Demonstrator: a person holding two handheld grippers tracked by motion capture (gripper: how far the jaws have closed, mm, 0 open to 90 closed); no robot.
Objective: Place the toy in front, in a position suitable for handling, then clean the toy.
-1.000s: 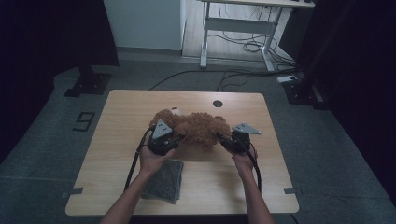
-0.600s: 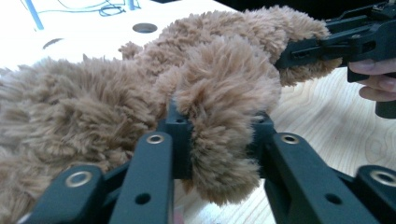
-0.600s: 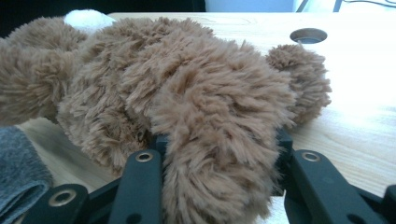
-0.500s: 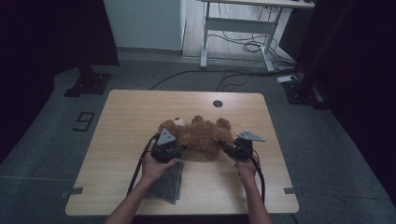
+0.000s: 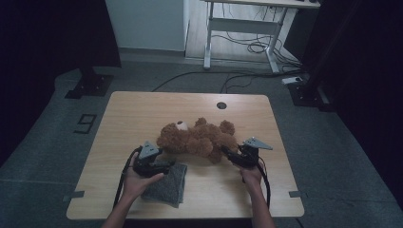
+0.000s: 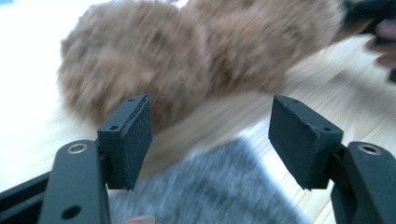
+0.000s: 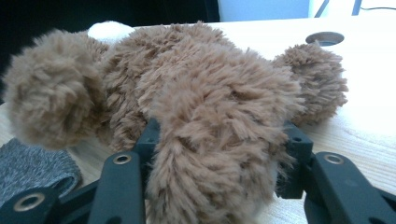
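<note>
We have the teddy bear (image 5: 197,139) lying mid-table, its long axis running left to right. Our right gripper (image 7: 219,154) is clamped on its near leg; our left gripper (image 6: 210,135) gapes, holding nothing, over the grey cloth (image 5: 165,183), the head just beyond it

My right tool (image 7: 219,154) is clamping a brown teddy bear's (image 7: 187,93) furry limb between both jaws. The bear is lying on the wooden counter (image 7: 373,70); a grey cloth (image 7: 32,163) is resting beside it.
</note>
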